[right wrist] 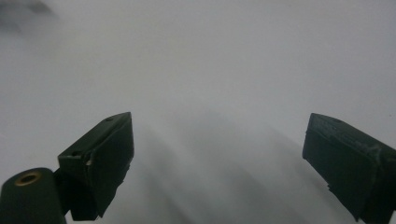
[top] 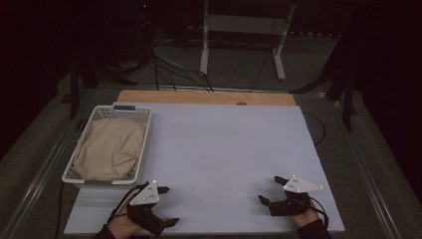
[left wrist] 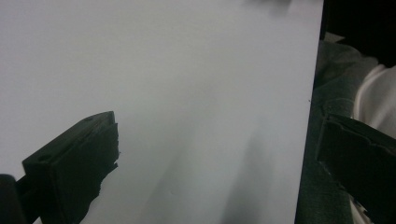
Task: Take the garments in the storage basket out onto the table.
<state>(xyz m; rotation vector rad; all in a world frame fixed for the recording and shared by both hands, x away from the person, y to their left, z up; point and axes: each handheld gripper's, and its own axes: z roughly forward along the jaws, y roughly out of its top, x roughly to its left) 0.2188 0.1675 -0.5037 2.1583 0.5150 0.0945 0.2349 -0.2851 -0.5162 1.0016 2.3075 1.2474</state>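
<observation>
High view: left gripper [top: 167, 205] and right gripper [top: 271, 189] wide apart, empty.

Board [top: 219, 149] is showing pale blue-white, plain, no pattern; a tan wooden strip [top: 199, 96] is showing along its far edge. Basket [top: 144, 137] at the left edge is reading white, with a lattice of small holes in its walls. Cloth [top: 109, 148] lying in the basket is showing beige, unpatterned. Left gripper [top: 166, 205] near the near left corner is showing black jaws under a light grey plate; right gripper [top: 271, 190] near the near right corner is showing the same black and grey. Cables trailing from both are looking black. Sleeve [left wrist: 373, 100] at the board's edge in the left gripper view is showing white. Floor [top: 239, 64] beyond the far edge is looking grey-green.
</observation>
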